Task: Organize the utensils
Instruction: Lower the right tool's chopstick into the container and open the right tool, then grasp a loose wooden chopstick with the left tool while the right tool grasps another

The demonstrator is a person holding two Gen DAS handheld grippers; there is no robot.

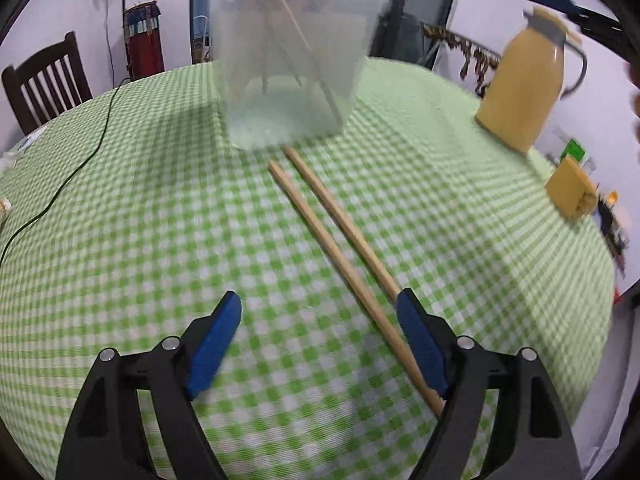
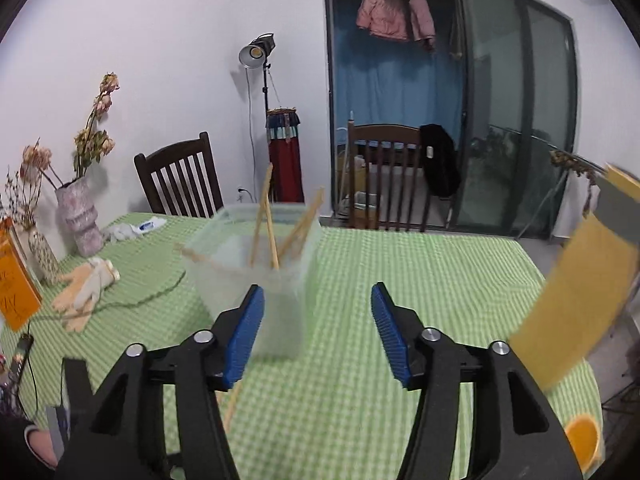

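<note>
Two wooden chopsticks [image 1: 340, 248] lie side by side on the green checked tablecloth [image 1: 160, 220], running from the clear plastic container [image 1: 292, 64] toward my left gripper [image 1: 320, 304]. That gripper is open and empty, its right finger over the chopsticks' near ends. The container holds several chopsticks leaning inside. In the right wrist view my right gripper [image 2: 318, 300] is open and empty, just in front of the container [image 2: 256, 268], with chopsticks [image 2: 268, 220] standing in it. A chopstick [image 2: 232, 404] shows below the left finger.
A yellow thermos jug [image 1: 528, 80] and a small yellow box [image 1: 570, 192] stand at the right. A black cable [image 1: 76, 168] crosses the left side. Vases with dried flowers [image 2: 78, 216], a glove [image 2: 84, 288], an orange card [image 2: 12, 288] and chairs [image 2: 180, 176] sit further left and behind.
</note>
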